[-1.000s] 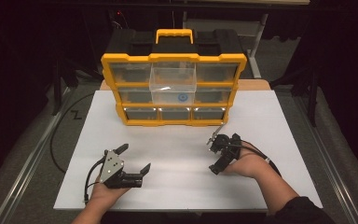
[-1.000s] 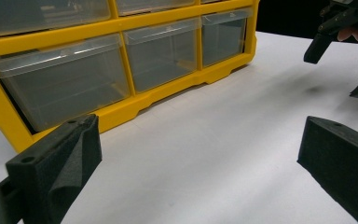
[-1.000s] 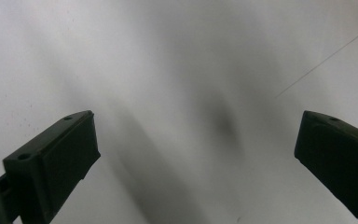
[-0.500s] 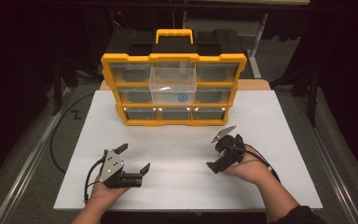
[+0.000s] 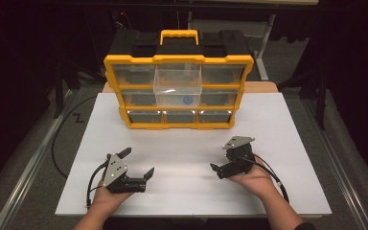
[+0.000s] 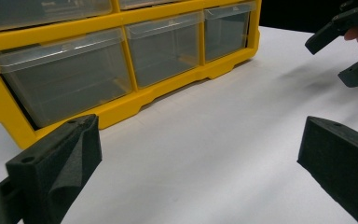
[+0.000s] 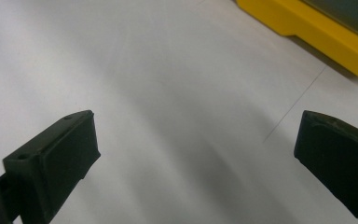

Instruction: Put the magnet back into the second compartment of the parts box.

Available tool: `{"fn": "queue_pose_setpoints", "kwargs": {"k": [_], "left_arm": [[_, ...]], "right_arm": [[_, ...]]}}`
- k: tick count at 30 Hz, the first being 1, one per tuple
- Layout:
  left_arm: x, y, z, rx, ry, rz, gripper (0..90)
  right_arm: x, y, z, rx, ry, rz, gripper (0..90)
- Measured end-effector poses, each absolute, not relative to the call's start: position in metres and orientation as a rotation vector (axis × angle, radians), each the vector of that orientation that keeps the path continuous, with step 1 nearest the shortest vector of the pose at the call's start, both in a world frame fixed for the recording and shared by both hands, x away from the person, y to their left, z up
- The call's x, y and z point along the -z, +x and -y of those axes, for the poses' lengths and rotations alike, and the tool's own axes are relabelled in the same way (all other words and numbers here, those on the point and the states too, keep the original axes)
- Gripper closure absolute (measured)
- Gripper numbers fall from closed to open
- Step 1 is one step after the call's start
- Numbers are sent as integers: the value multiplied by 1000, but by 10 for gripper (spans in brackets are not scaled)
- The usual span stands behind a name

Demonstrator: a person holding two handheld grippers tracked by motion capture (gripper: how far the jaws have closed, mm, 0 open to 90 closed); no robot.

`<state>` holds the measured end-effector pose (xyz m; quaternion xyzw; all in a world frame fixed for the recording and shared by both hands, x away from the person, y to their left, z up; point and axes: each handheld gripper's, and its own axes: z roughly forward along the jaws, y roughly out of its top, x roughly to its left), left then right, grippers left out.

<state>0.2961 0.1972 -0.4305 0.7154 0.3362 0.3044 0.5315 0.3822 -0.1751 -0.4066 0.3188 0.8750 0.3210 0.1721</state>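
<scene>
With both jaws held wide and empty, the pulled-out clear drawer (image 5: 178, 85) of the yellow organizer (image 5: 120, 91) is best approached squarely by the right gripper (image 5: 222, 160).

Hidden and cut off

You can't read the small blue mark (image 5: 188, 100) on the pulled-out clear drawer (image 5: 178, 86) in the high view. In your left gripper view the organiser (image 6: 121, 60) is cut by the top edge; your right gripper view catches just its yellow base corner (image 7: 317, 32).
</scene>
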Motion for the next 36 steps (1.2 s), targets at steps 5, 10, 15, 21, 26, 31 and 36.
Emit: {"fn": "queue_pose_setpoints", "kwargs": {"k": [5,10,15,21,26,31,36], "left_arm": [[430,296,-199,-722,1698,-807,1],[430,296,-201,-717,1689,-824,1],[431,297,-200,-711,1694,-829,1],[431,298,-200,-710,1689,-837,1],[432,299,-200,-704,1692,-830,1],[432,299,-202,-693,1677,-842,1],[432,297,-204,-695,1676,-842,1]], "right_arm": [[409,378,179,-1011,932,-2422,9],[410,373,185,-1105,955,-2335,9],[414,369,189,-1159,977,-2268,9],[421,360,198,-1241,993,-2149,9],[420,358,201,-1298,1008,-2103,9],[417,356,195,-1332,996,-2056,9],[416,355,193,-1319,991,-2037,9]]}}
